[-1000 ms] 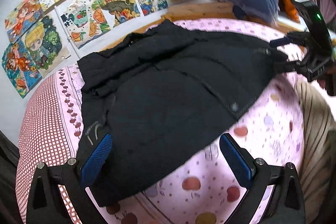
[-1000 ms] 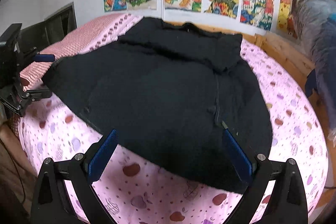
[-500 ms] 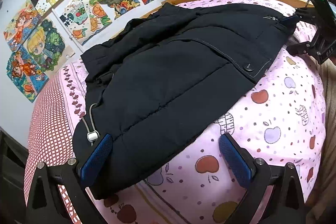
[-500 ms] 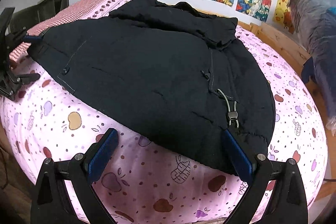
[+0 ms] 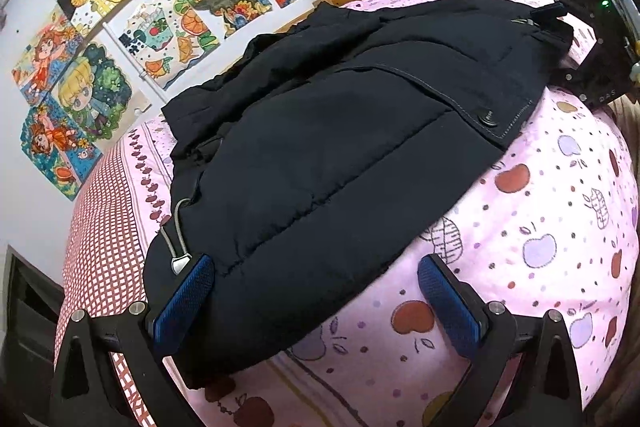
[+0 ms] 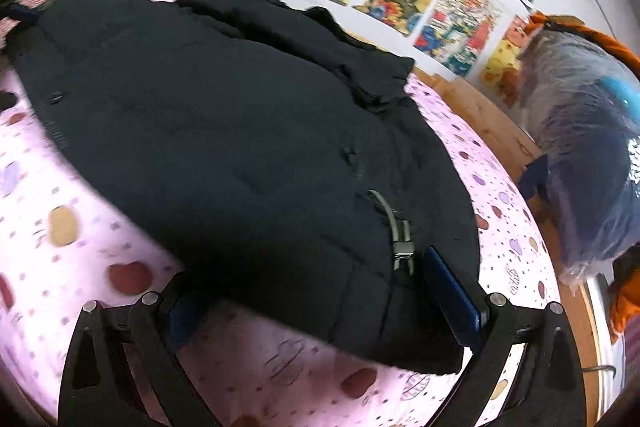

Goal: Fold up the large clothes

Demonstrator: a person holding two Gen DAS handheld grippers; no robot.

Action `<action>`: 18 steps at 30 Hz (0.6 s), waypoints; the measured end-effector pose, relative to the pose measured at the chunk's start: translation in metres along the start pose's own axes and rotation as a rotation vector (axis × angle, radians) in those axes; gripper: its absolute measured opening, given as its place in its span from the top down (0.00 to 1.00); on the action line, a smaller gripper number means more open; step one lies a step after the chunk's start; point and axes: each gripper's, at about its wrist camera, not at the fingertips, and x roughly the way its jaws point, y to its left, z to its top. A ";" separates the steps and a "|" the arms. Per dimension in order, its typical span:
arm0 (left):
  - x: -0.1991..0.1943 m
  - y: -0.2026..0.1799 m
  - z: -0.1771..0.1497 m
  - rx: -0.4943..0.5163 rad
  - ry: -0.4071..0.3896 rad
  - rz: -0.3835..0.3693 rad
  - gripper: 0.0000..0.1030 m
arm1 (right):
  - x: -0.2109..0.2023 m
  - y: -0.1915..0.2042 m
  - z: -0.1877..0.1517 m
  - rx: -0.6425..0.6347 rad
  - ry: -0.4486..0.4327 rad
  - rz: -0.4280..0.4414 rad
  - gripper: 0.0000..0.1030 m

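Jacket: your black padded jacket [image 5: 320,155] lies spread flat on the bed [image 5: 540,227], over its pink apple-print cover, hem toward you
Left gripper [image 5: 316,303]: you hold it low at the near hem corner, pointing across the bed; jaws spread wide, the left blue pad [image 5: 184,303] over the jacket beside the drawcord toggle [image 5: 178,263], the other over bare cover
Right gripper [image 6: 320,307]: you hold it low at the opposite hem corner; jaws spread, hem fabric lying between them, not pinched
Backdrop: bright drawings [image 5: 160,27] on the wall
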 end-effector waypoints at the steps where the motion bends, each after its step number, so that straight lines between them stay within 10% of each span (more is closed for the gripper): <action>1: 0.000 -0.001 0.000 0.001 -0.001 0.012 0.00 | 0.002 0.000 0.001 -0.002 0.000 -0.007 0.06; 18: -0.004 -0.021 0.009 0.131 -0.080 0.346 0.00 | -0.013 -0.029 0.027 0.149 -0.140 -0.026 0.06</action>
